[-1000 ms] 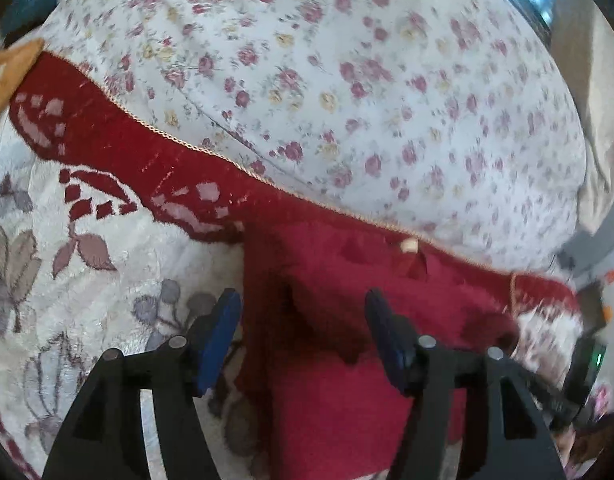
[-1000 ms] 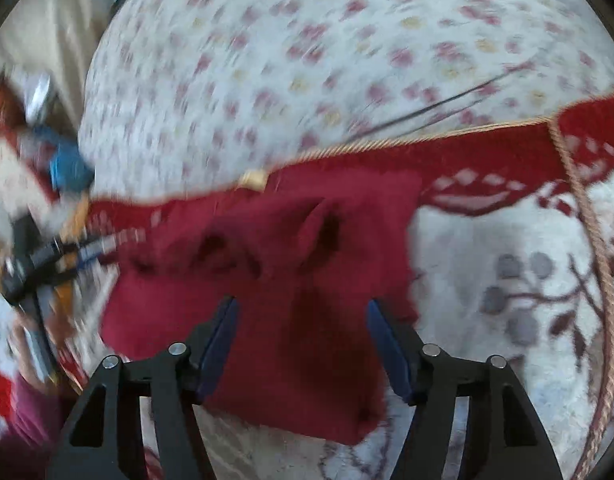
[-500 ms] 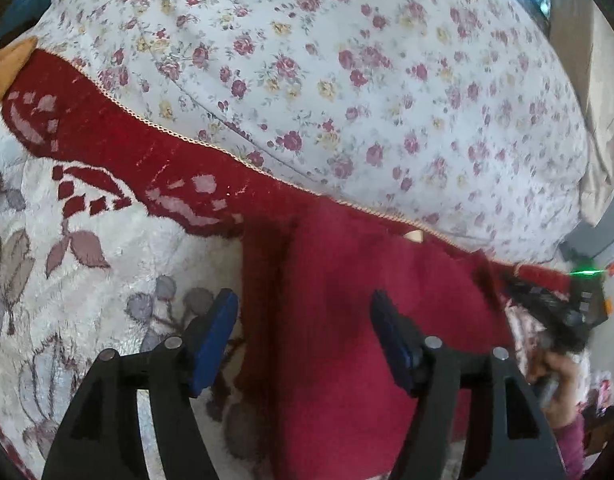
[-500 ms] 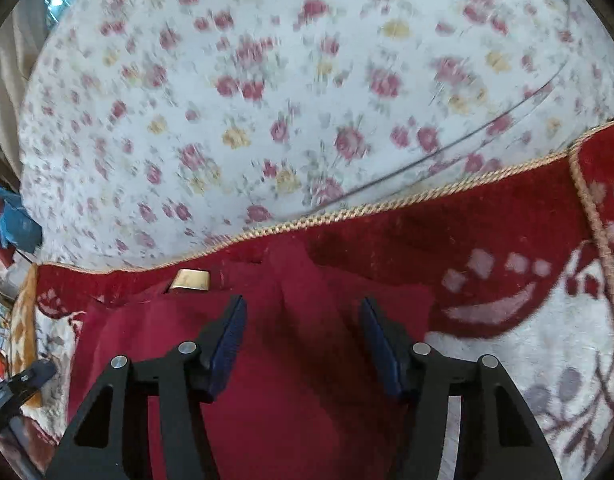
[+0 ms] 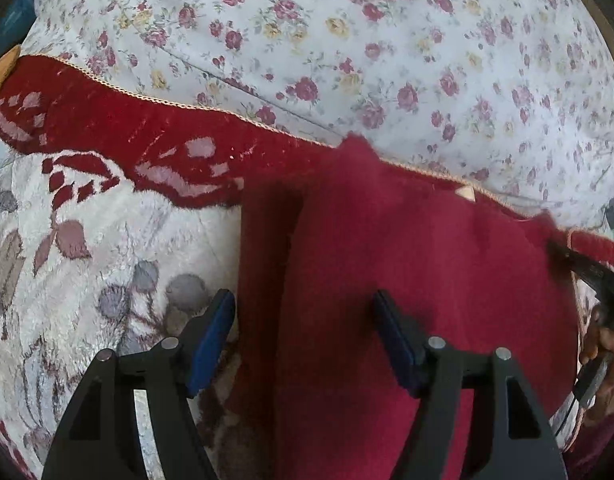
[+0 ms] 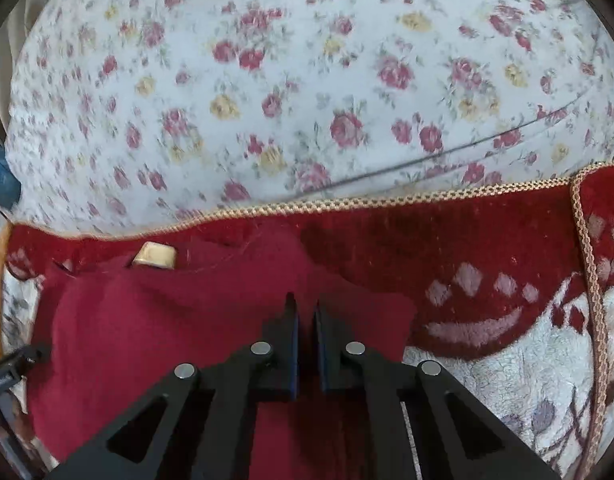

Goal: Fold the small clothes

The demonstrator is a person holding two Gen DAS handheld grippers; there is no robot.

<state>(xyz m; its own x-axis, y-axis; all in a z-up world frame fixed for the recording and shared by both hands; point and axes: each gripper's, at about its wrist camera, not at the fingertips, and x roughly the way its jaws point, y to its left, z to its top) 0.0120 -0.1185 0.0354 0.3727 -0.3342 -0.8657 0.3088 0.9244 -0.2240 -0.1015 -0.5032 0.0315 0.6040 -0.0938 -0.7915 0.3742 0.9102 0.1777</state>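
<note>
The red garment (image 5: 407,264) is a matt, fuzzy cloth like fleece, and it lies on a plush pile rug (image 5: 107,240) with a woven braid edging (image 6: 427,194). Behind them the floral sheet (image 5: 347,40) looks like thin, smooth printed cotton. Each claw, left (image 5: 305,332) and right (image 6: 305,344), is matt black plastic with bright metal pins and blue pads (image 5: 211,340) that look rubbery.
</note>
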